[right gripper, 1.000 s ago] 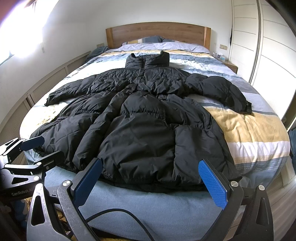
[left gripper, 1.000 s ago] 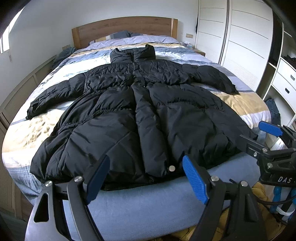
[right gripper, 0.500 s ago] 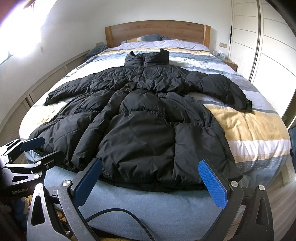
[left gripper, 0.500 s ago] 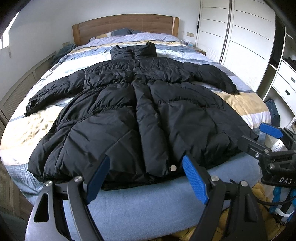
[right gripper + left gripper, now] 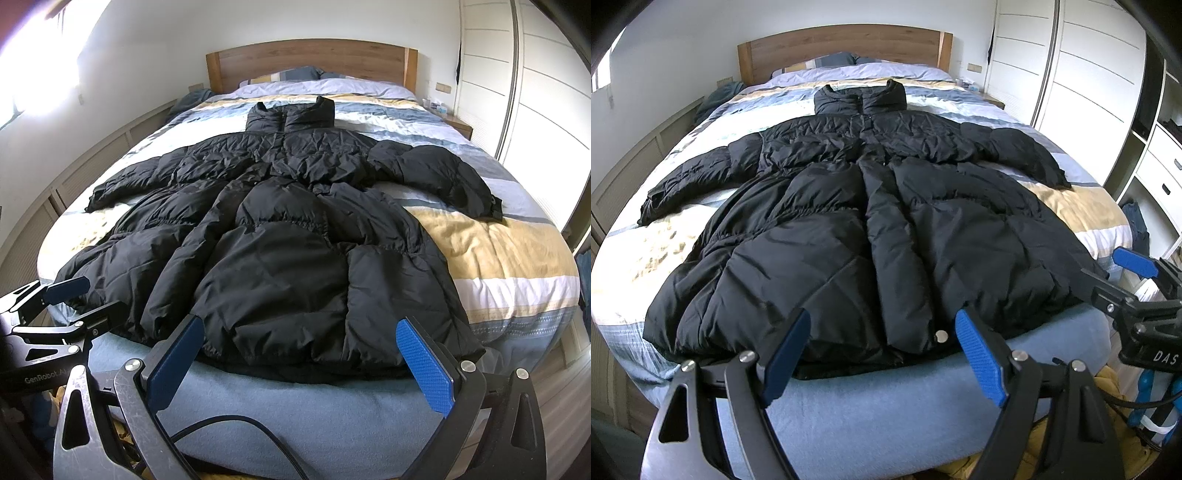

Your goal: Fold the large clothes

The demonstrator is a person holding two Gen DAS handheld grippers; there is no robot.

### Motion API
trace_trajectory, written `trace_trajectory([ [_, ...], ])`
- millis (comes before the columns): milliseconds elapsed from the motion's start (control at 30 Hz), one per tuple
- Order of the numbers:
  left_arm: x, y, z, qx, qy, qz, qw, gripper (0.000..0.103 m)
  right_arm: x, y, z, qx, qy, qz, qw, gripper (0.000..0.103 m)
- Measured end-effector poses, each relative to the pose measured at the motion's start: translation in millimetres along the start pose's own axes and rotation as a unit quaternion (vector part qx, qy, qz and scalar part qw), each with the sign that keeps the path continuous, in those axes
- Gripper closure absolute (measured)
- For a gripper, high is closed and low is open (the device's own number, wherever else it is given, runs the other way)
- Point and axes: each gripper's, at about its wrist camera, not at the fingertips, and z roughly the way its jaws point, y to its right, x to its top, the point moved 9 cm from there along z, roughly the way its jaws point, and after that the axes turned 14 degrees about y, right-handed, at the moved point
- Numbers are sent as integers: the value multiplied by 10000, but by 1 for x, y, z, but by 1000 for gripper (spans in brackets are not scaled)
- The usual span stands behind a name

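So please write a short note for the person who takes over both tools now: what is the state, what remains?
Left tool: open, empty, at the foot of the bed in front of the coat's hem.
Right tool: open, empty, also at the hem.
Black puffer coat: spread flat, front up, collar toward the headboard, both sleeves out to the sides.
Done: laid out only.
Left: all folds; sleeves inward would probably come first.

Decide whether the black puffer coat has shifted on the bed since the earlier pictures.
No. The puffer coat lies as before: one cuff ends just above the bedspread's yellow stripe.
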Motion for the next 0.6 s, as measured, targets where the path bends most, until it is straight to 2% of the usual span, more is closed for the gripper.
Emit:
trace_trajectory([
  [600,-3,-15,18,-5,-257,-222,9994,23,1,8,9,-113,-170,163,9997,1],
])
